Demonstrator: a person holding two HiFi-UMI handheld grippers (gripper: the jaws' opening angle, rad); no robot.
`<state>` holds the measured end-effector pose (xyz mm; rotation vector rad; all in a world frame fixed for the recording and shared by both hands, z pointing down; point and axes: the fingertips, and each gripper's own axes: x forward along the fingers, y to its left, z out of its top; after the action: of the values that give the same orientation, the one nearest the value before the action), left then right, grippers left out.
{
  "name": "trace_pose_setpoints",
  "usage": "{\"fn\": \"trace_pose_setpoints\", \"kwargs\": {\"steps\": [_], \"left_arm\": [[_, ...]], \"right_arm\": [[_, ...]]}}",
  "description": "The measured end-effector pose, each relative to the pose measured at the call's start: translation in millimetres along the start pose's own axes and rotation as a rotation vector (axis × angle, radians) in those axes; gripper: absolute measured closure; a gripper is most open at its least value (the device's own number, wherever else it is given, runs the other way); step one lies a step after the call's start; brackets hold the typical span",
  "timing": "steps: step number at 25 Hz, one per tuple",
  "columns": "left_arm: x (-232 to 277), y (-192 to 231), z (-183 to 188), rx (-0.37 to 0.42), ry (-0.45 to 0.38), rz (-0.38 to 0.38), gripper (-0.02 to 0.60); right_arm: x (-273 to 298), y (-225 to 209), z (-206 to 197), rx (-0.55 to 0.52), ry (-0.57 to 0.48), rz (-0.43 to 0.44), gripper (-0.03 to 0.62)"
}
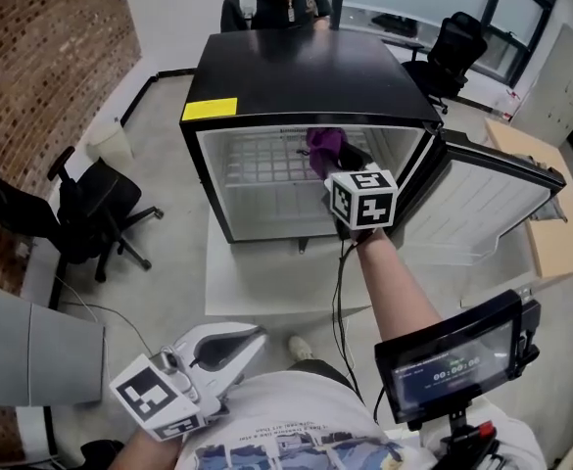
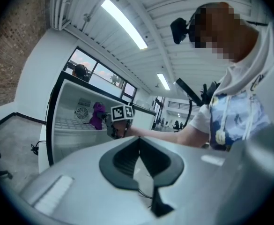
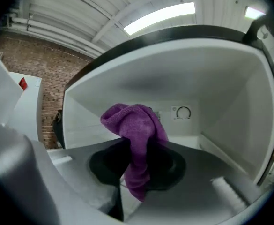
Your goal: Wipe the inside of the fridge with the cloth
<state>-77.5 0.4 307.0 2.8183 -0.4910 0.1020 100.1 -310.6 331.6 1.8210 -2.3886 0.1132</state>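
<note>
cloth pinched between right gripper fingers

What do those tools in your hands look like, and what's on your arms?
The left gripper and right gripper are pale grey shells with black-padded jaws, each carrying a white cube with black square markers. A black cable trails from the right one. The visible sleeve is short and white.

Left gripper fingers pressed together, nothing between them. Beyond, right gripper holds purple cloth inside white fridge, person's arm outstretched.
</note>
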Motion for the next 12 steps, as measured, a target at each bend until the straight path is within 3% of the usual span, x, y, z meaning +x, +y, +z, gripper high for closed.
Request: {"fn": "trace_pose_setpoints", "kwargs": {"steps": [5,12], "left_arm": [[15,7,2,0.015,-0.005,-0.008,0.574],[32,29,16,0.011,-0.014,0.027,0.574]], "right_arm": [[7,-49,-7,0.008,0.01,-0.132,0.516],[38,-89,-3,0.051,0.026,-0.23,0.516]]}}
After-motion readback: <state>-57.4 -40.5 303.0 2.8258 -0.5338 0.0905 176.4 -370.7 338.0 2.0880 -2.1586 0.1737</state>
